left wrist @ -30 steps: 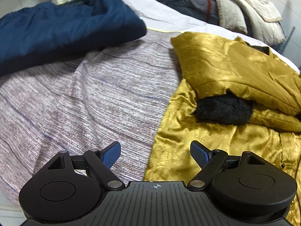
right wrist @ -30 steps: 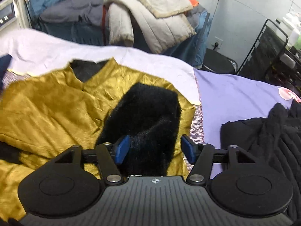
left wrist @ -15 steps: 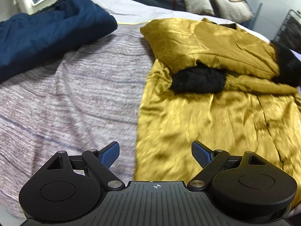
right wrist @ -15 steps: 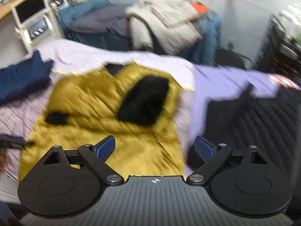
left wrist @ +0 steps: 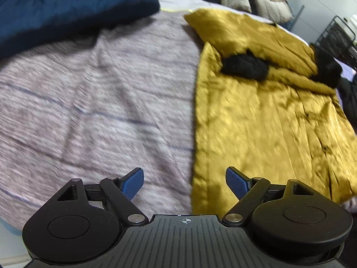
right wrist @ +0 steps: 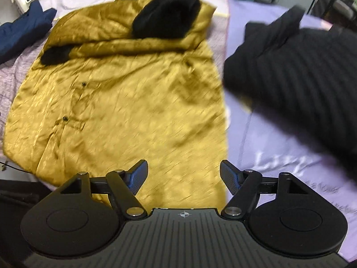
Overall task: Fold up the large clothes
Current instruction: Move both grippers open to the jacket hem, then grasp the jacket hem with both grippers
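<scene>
1. The gold coat [right wrist: 125,93] lies spread flat on the bed, filling the left and centre of the right wrist view. Its long axis runs from the hem at the lower edge of the frame up to the collar at the top centre.
2. Both sleeves are folded across the chest: one black fur cuff [right wrist: 166,15] sits at the upper centre, the other fur cuff [right wrist: 55,54] at the upper left. Small dark buttons run down the left half of the front.
3. In the left wrist view the coat [left wrist: 267,116] takes up the right half, its straight side edge running top to bottom beside the grey striped bedcover [left wrist: 93,102].
4. A navy garment [left wrist: 67,11] lies at the upper left; a black ribbed garment [right wrist: 301,71] lies at the right on a lilac sheet [right wrist: 279,151].
5. Pale writing on the lilac sheet is too blurred to read.
6. The left gripper [left wrist: 184,184] stands wide apart, holding nothing.
7. The right gripper [right wrist: 183,176] has its jaws closing, with nothing between them, above the coat's lower hem.
</scene>
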A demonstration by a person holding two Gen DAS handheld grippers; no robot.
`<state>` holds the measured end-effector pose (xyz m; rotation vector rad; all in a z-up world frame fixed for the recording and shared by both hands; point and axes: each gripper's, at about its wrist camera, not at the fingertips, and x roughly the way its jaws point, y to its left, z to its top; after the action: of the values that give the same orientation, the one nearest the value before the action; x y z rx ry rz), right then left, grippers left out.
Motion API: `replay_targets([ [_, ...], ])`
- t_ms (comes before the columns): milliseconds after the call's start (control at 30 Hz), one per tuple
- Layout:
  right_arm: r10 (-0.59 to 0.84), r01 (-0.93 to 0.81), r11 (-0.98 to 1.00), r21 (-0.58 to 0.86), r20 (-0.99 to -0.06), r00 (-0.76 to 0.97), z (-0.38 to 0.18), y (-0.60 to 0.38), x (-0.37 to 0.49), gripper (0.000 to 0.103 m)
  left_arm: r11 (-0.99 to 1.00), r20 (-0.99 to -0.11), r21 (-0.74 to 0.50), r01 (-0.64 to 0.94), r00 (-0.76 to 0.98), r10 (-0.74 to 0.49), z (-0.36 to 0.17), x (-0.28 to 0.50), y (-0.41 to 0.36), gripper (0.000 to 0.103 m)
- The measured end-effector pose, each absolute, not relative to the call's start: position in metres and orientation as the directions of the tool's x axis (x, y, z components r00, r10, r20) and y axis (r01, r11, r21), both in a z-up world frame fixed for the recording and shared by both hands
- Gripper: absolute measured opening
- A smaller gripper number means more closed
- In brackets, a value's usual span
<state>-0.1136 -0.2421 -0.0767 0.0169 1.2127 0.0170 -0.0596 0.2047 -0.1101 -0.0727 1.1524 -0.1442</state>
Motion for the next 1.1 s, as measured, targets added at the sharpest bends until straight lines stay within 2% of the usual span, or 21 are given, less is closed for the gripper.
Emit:
replay_targets([
  [167, 0.000, 0.031, 0.999, 0.011, -0.947, 0.322, -0.092, -0.250, -0.115, 0.075, 0.985, -0.918, -0.145, 0.093, 0.358, -0.169, -0.127, -0.067, 0.198, 0.103],
  [400, -0.024, 0.171, 0.985, 0.023, -0.964, 0.264, -0.120, -0.283, -0.109, 0.075, 0.978, -0.934, -0.178, 0.110, 0.293, -0.203, -0.144, -0.070, 0.193, 0.103],
  [700, 0.013, 0.209, 0.977, 0.051, -0.984, 0.180, -0.141, -0.279, -0.116, 0.066, 0.974, -0.948, -0.185, 0.127, 0.238, -0.211, -0.165, -0.078, 0.167, 0.103],
  [767, 0.007, 0.201, 0.979, 0.044, -0.984, 0.178, -0.140, -0.277, -0.117, 0.057, 0.977, -0.947, -0.184, 0.111, 0.245, -0.206, -0.167, -0.080, 0.169, 0.101],
  [833, 0.004, 0.193, 0.980, 0.038, -0.985, 0.171, -0.139, -0.275, -0.117, 0.050, 0.973, -0.945, -0.215, 0.084, 0.233, -0.229, -0.167, -0.078, 0.173, 0.091],
  [867, 0.008, 0.193, 0.980, 0.041, -0.986, 0.168, -0.139, -0.275, -0.118, 0.044, 0.972, -0.946, -0.222, 0.079, 0.225, -0.234, -0.165, -0.076, 0.174, 0.090],
  [900, 0.011, 0.191, 0.981, 0.043, -0.986, 0.166, -0.139, -0.274, -0.118, 0.041, 0.971, -0.947, -0.223, 0.086, 0.218, -0.236, -0.163, -0.075, 0.174, 0.082],
  [967, 0.014, 0.178, 0.983, 0.043, -0.987, 0.162, -0.136, -0.271, -0.118, 0.027, 0.967, -0.947, -0.230, 0.107, 0.205, -0.248, -0.156, -0.073, 0.171, 0.075],
  [1000, 0.015, 0.166, 0.985, 0.042, -0.987, 0.159, -0.135, -0.269, -0.118, 0.026, 0.966, -0.947, -0.232, 0.116, 0.200, -0.251, -0.153, -0.072, 0.170, 0.070],
  [1100, 0.013, 0.139, 0.990, 0.035, -0.988, 0.153, -0.130, -0.262, -0.116, 0.021, 0.959, -0.946, -0.238, 0.155, 0.189, -0.265, -0.144, -0.070, 0.165, 0.066],
])
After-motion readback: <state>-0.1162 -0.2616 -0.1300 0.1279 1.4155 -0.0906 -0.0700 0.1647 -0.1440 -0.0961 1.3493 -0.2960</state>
